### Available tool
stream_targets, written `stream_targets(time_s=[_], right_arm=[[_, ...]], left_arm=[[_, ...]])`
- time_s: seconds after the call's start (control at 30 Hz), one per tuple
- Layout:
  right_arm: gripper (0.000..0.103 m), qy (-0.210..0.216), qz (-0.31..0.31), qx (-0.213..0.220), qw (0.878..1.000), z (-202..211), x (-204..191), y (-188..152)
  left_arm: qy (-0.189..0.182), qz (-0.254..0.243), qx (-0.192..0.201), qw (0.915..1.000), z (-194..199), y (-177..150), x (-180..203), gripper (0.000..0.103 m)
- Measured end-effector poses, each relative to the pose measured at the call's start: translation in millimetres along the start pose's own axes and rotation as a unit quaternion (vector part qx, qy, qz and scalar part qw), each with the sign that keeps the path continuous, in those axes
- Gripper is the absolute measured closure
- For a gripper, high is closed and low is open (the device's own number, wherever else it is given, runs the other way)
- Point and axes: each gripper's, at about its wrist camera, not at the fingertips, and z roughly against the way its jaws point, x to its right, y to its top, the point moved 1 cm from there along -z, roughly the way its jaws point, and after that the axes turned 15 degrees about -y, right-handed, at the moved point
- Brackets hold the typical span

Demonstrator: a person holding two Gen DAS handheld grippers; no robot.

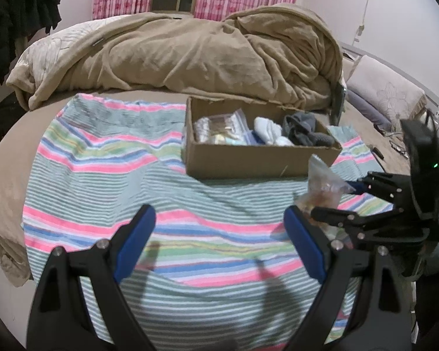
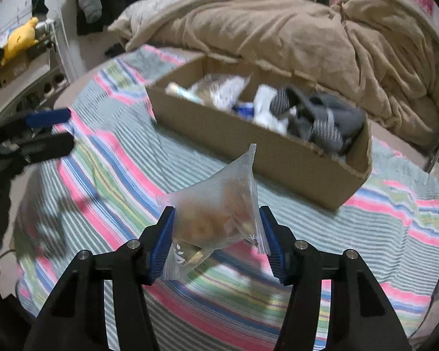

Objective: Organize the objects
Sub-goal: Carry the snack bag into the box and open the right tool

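The right gripper point(image 2: 216, 234) holds a small clear zip bag point(image 2: 216, 213) between its blue fingers point(image 2: 164, 242), raised above the striped blanket point(image 2: 108, 175) that covers the bed. The bag looks pinched at its lower half, with its sealed corner pointing up and away from the fingers; its contents are blurred, perhaps small orange-brown pieces. The left gripper point(image 1: 219, 234) hangs over bare blanket with its fingers spread wide and nothing between them.

The cardboard box point(image 2: 248, 140) lies ahead of the held bag and a little to the right, well apart from it, its long axis running from near-left to far-right across the right wrist view. Inside, other plastic bags point(image 2: 219, 90) fill the left part, while white socks point(image 1: 270, 131) and grey socks point(image 2: 330, 120) fill the right part. My guess is the bag belongs with the other bags, so the carry would go forward and slightly left of the box's middle, over the near wall. The right gripper is plainly the nearer one, since it already has the bag; the left gripper sits off to its side, idle
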Motion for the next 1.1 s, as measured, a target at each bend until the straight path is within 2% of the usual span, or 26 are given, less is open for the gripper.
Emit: stream_targets(time_s=[0.27,0.57,0.83,1.1], right_arm=[[0.043,0.003,-0.032,0.054,0.998,22,9,38],[0.043,0.003,-0.075,0.083,0.994,23,25,71],[0.043,-0.020,-0.116,0.085,0.989,-2,38,94],[0.043,-0.029,-0.133,0.059,0.989,-42,36,96]], left_arm=[[-0.005,-0.005,0.019,0.9998,-3,20,3,0.012],[-0.009,-0.006,0.036,0.9993,-12,41,-2,0.012],[-0.003,-0.006,0.045,0.9990,-25,61,-17,0.012],[-0.002,-0.003,0.030,0.9996,-50,66,-35,0.012]])
